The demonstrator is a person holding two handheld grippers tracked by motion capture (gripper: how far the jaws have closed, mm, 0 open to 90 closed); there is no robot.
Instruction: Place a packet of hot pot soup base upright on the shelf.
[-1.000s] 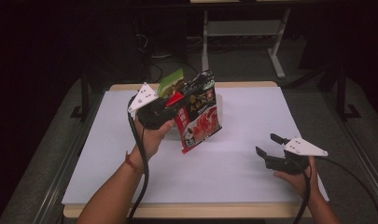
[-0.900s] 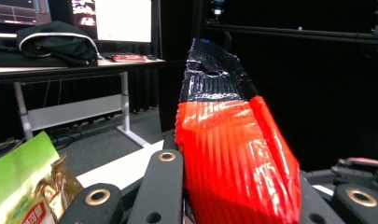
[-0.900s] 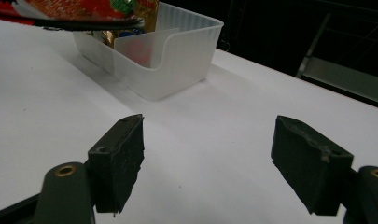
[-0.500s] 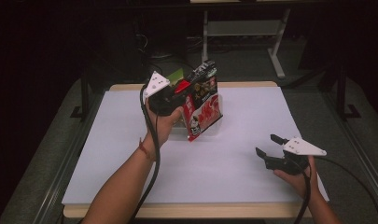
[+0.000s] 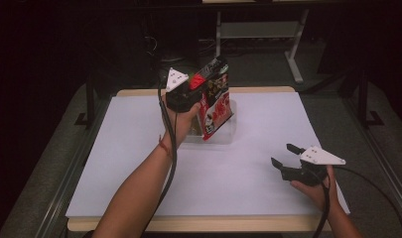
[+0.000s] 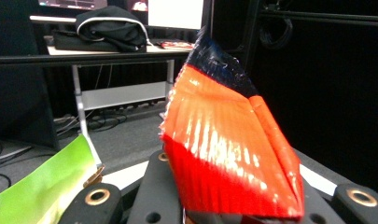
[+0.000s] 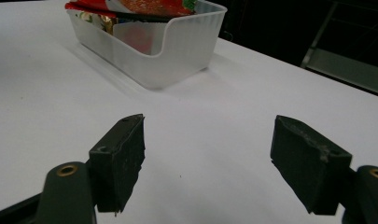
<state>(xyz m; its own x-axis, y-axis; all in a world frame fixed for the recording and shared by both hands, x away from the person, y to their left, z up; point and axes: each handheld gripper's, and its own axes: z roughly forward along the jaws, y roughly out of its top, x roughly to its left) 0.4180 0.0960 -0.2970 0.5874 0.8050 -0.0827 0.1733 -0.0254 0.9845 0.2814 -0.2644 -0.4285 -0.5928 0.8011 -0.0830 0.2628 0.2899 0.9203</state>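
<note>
My left gripper (image 5: 199,85) is shut on a red and black snack packet (image 5: 216,101), holding it upright over a translucent plastic bin (image 5: 229,133) at the table's far middle. The packet's lower edge hangs into the bin. In the left gripper view the glossy red packet (image 6: 228,154) rises from between the jaws, with a green packet (image 6: 42,186) at the lower left. My right gripper (image 5: 283,154) rests at the front right, open with nothing between its fingers. In the right gripper view the open right gripper (image 7: 207,158) faces the bin (image 7: 177,51), which holds other packets (image 7: 130,7).
A white sheet (image 5: 139,163) covers the table top. Dark floor, table legs and cables lie beyond the far edge. A desk with a black bag (image 6: 112,28) stands in the background.
My left hand has carried the red packet away from the person and slightly right, so it now hangs over the bin. The right gripper has stayed put.
</note>
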